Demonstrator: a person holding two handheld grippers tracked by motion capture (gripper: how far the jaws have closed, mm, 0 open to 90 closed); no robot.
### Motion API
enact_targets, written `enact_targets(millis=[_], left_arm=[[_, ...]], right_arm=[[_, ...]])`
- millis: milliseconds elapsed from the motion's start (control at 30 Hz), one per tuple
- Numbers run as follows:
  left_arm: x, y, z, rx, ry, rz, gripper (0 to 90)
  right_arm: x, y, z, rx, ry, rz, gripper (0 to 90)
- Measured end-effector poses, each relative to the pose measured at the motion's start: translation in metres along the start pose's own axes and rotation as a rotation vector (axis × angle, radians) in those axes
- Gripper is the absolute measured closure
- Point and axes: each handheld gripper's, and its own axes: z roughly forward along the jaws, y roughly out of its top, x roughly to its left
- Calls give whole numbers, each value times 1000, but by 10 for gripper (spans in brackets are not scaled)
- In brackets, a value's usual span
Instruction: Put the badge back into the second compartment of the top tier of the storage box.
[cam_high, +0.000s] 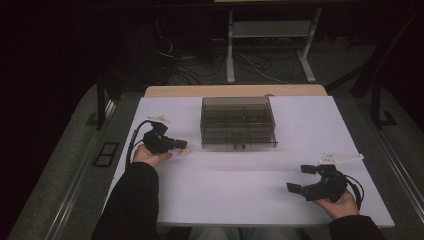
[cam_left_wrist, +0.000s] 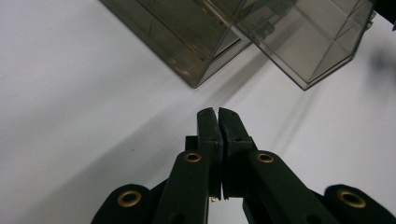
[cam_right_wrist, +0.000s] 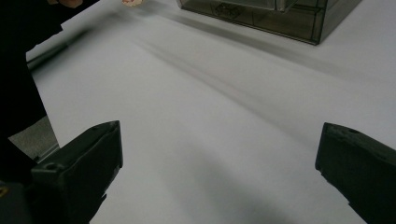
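A person is sitting at the white table (cam_high: 240, 185) with a gripper in each hand, and nothing seems to be properly under way yet. The smoky clear box (cam_high: 238, 122) is sitting at the middle of the far half of the table, lid down as far as I can tell, with nothing gripping it. Its long axis is running left to right across the table, its latched front facing the person. The left gripper (cam_high: 181, 145) is hovering just beside the box's near left corner, pointing toward it, jaws pressed together on nothing. The right gripper (cam_high: 300, 179) is resting well apart from the box, near the table's right front edge, its jaws standing wide apart and empty. A small pale object (cam_right_wrist: 132, 2) is lying by the left gripper; I cannot tell what it is. I'd judge all the handling of the box is still left to do.
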Motion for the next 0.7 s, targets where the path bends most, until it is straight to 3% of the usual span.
enact_targets(millis=[700], left_arm=[[-24, 21, -29, -6, 10, 74, 881]], right_arm=[[0, 0, -1, 0, 1, 1, 0]])
